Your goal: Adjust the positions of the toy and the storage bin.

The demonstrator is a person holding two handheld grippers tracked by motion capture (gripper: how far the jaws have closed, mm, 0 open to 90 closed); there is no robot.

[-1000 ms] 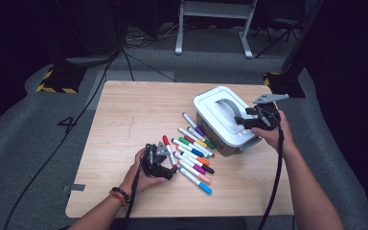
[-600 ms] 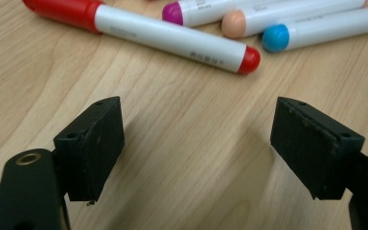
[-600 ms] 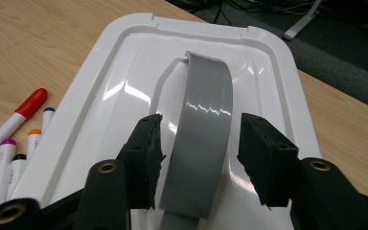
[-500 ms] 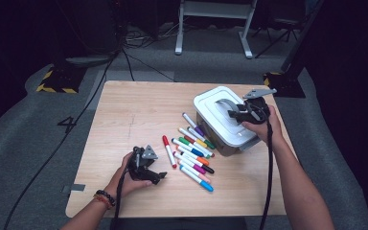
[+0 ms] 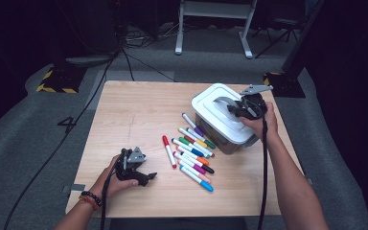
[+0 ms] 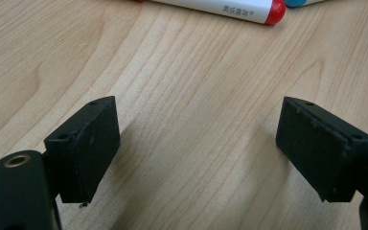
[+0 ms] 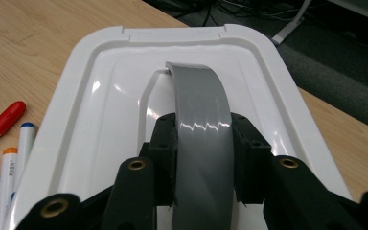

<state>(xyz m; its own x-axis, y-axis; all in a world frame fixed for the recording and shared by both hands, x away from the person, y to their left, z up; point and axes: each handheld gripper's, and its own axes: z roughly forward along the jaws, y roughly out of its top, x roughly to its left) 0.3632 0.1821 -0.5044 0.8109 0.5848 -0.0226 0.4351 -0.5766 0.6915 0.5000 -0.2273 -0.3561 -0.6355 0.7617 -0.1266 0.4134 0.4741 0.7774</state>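
Wooden table point(image 5: 124, 115), markers point(image 5: 191, 148) beside box point(image 5: 220, 120)

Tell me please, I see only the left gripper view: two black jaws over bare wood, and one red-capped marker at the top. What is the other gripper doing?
Observer: The right gripper has the grey handle of a white lid between its jaws. They have just been closing, and the pads press on the handle's sides.
Operator: Is the lid on its box?
Observer: Yes. In the high view it sits on a storage box at the right side of the table.
Operator: Are there more markers than the one I see?
Observer: Yes, roughly ten markers lie in a loose row between the box and the left gripper.
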